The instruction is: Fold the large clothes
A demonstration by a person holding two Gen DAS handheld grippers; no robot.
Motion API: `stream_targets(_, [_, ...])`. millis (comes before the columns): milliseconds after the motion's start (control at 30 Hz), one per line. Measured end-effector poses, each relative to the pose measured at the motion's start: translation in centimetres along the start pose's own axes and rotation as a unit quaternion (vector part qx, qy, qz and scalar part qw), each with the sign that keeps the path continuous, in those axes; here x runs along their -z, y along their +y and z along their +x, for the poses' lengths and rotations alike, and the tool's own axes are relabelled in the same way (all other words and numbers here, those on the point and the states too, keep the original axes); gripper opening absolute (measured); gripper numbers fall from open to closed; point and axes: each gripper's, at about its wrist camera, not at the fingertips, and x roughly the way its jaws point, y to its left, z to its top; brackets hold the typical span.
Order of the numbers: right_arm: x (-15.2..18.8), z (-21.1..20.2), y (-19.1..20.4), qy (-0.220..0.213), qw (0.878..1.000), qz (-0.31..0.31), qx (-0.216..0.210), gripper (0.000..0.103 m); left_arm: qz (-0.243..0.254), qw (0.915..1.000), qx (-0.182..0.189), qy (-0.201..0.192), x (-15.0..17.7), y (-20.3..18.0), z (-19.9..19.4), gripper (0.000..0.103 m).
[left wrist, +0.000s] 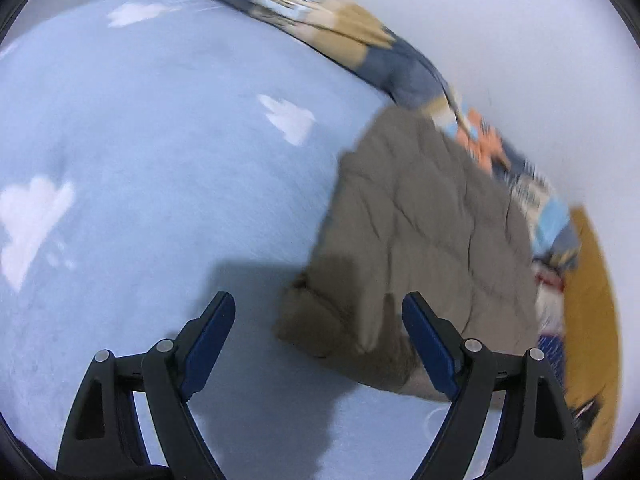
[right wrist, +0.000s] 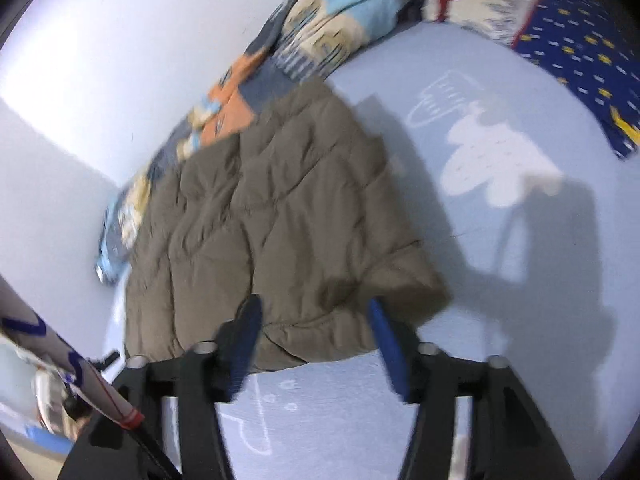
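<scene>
A brown quilted puffer jacket (right wrist: 280, 224) is seen lying already folded into a rough rectangle on a light blue bed sheet (left wrist: 160, 140), its far edge against a patchwork blanket (left wrist: 320, 8) along the wall. The left gripper (left wrist: 318, 338) is held spread wide over bare sheet beside the jacket's near corner, with nothing between the jaws. The right gripper (right wrist: 316, 344) is also released, its jaws parted above the jacket's near hem; whether the pads brush the fabric cannot be settled through the blur. The jacket is judged light, soft and springy, with a slippery shell, so a thick doubled edge or corner is best pinched deeply.
</scene>
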Motion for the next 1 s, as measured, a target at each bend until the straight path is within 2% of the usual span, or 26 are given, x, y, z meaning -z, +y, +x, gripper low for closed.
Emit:
stream_targets(100, [0.6, -1.4, -2.7, -0.004, 0.997, 0.069, -0.018, 0.074, -0.056, 0.9983, 0.014, 0.009, -0.1, 2.3, -0.1, 0.085])
stream_targets(167, [1.2, -1.6, -4.3, 0.001, 0.994, 0.108, -0.027, 0.074, -0.071, 0.9972, 0.019, 0.016, 0.1, 2.5, 0.2, 0.085])
stream_targets(300, [1.8, -1.7, -6.6, -0.002, 0.985, 0.166, -0.035, 0.074, -0.063, 0.9972, 0.034, 0.024, 0.8, 1.6, 0.7, 0.085])
stream_targets(533, [1.6, -1.2, -8.3, -0.01, 0.98, 0.197, -0.032, 0.074, -0.042, 0.9976, 0.044, 0.035, 1.7, 0.0, 2.1, 0.085])
stream_targets(667, [1.5, -0.2, -8.3, -0.008, 0.976, 0.212, -0.051, 0.074, -0.049, 0.9972, 0.046, 0.031, 1.8, 0.3, 2.5, 0.085])
stream_targets(767, [1.3, 0.6, -7.7, -0.004, 0.976, 0.209, -0.057, 0.074, -0.047, 0.9983, 0.023, 0.025, 1.7, 0.5, 2.7, 0.085])
stream_targets(1000, [1.6, 2.0, -7.3, 0.004, 0.974, 0.219, -0.062, 0.075, 0.016, 0.9994, -0.03, -0.009, 1.9, -1.6, 2.6, 0.085])
